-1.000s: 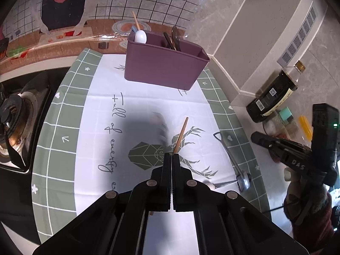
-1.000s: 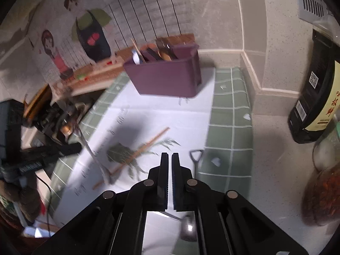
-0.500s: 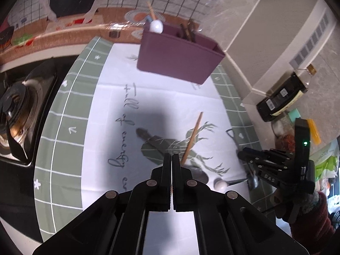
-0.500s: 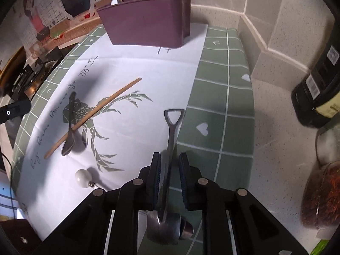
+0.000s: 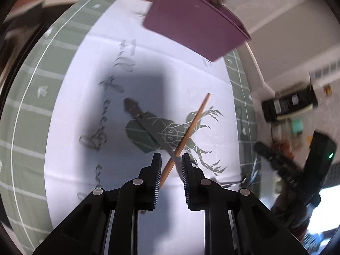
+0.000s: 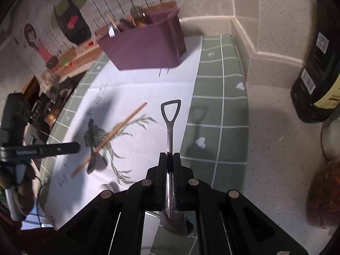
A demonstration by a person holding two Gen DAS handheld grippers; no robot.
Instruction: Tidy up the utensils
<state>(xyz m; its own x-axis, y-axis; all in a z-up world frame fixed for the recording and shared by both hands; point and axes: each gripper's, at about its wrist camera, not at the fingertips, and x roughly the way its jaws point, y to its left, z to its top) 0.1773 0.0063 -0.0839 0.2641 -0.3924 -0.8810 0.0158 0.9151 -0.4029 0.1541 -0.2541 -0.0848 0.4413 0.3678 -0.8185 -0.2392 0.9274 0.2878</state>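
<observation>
Right wrist: right gripper (image 6: 169, 161) clamps shovel spoon (image 6: 170, 123) over green-checked mat (image 6: 214, 114) (left gripper (image 5: 171, 165) opening).

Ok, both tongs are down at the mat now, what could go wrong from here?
1. The left tongs are opening astride the wooden chopstick, which lies across a dark spoon; closing may catch both.
2. The right tongs pinch the shovel-handled metal spoon on its thin shaft; it could swivel when lifted.
3. The purple utensil bin already looks crowded.
</observation>
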